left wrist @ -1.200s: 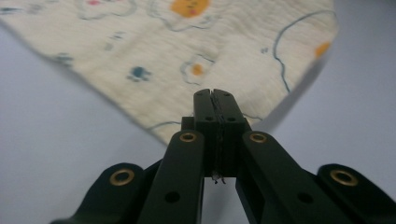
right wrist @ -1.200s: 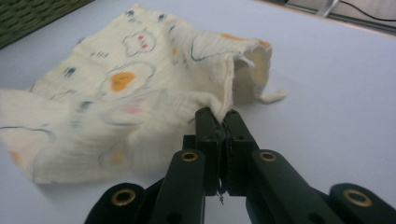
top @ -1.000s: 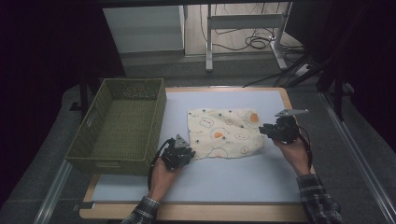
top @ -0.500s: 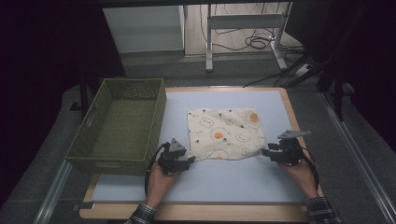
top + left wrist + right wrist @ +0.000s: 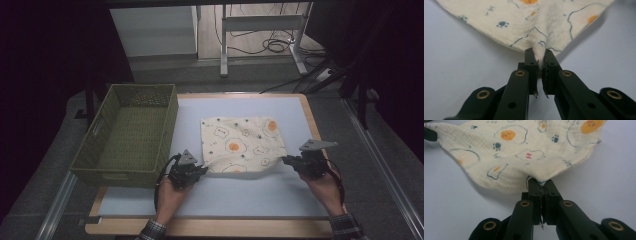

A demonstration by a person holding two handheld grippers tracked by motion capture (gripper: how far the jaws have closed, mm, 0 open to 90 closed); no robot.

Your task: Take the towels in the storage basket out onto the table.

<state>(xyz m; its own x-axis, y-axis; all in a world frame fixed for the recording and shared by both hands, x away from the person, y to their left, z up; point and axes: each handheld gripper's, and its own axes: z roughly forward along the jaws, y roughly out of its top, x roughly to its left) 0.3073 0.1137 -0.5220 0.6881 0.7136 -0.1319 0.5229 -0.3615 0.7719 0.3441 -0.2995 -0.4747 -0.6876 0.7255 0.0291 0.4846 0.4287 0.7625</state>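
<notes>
Since a second ago the right gripper (image 5: 289, 160) has slid back to the cloth (image 5: 243, 142)'s near corner; both sets of jaws have just been closing and now pinch it, left gripper (image 5: 202, 170) too. Cloth stretches ahead of both, ready for folding.

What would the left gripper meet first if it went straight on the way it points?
The cloth itself: the left gripper already pinches its near corner, and the rest of it lies directly ahead.

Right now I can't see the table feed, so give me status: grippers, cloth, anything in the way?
Left gripper shut on cloth, near corner. Right gripper shut on the other near corner. Cloth flat on table. Basket to its left, clear.
</notes>
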